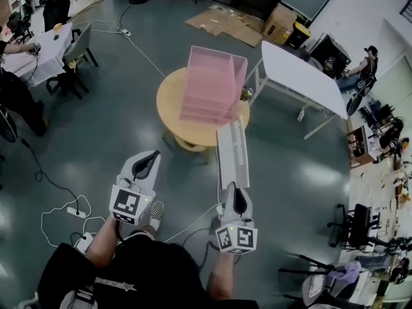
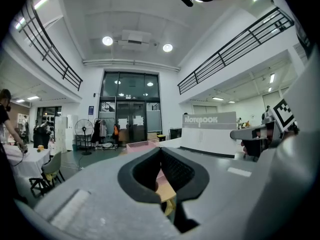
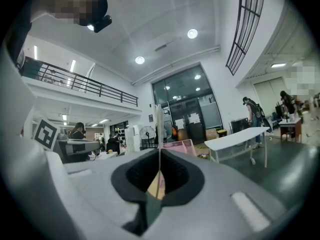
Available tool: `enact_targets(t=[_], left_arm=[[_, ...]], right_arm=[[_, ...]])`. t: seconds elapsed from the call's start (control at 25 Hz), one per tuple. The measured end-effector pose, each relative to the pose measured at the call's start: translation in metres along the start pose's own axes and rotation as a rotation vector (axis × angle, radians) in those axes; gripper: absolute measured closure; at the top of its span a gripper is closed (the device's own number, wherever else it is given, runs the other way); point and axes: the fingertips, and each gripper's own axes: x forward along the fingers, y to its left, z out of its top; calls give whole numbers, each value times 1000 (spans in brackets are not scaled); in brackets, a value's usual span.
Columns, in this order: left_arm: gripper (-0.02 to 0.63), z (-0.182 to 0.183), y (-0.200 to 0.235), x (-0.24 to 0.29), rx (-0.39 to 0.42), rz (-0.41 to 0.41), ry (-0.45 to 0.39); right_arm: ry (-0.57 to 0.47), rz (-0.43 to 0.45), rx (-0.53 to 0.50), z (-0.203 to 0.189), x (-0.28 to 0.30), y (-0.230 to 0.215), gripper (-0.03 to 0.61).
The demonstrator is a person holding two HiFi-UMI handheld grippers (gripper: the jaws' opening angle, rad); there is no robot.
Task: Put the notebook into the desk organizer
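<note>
A pink desk organizer (image 1: pixel 212 85) stands on a round wooden table (image 1: pixel 168 105) ahead of me. My right gripper (image 1: pixel 237 189) is shut on the near end of a long grey notebook (image 1: pixel 233 153), whose far end reaches out to the table's near edge, just short of the organizer. In the right gripper view the notebook (image 3: pixel 159 129) shows edge-on as a thin upright line between the closed jaws, with the organizer (image 3: pixel 177 145) behind it. My left gripper (image 1: pixel 154 156) hovers to the left, short of the table, jaws together and empty. From the left gripper view the notebook (image 2: pixel 210 134) shows its printed cover.
A white folding table (image 1: pixel 302 76) stands right of the round table. Flattened cardboard (image 1: pixel 225 21) lies on the floor beyond. A power strip with cables (image 1: pixel 76 211) lies at the left near my feet. A chair (image 1: pixel 77 53) and a cloth-covered table (image 1: pixel 42 53) are at far left.
</note>
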Motion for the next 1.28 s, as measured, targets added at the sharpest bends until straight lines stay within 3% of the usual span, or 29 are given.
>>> enact_targets(t=[0.56,1.28], left_arm=[[603,0,72,91,-13,-87,-23],[603,-1,117,161,-31,-17,-15]], right_arm=[[-16,-84,14,4,98,5,568],[-20,-19,80,5,195,-15,568]])
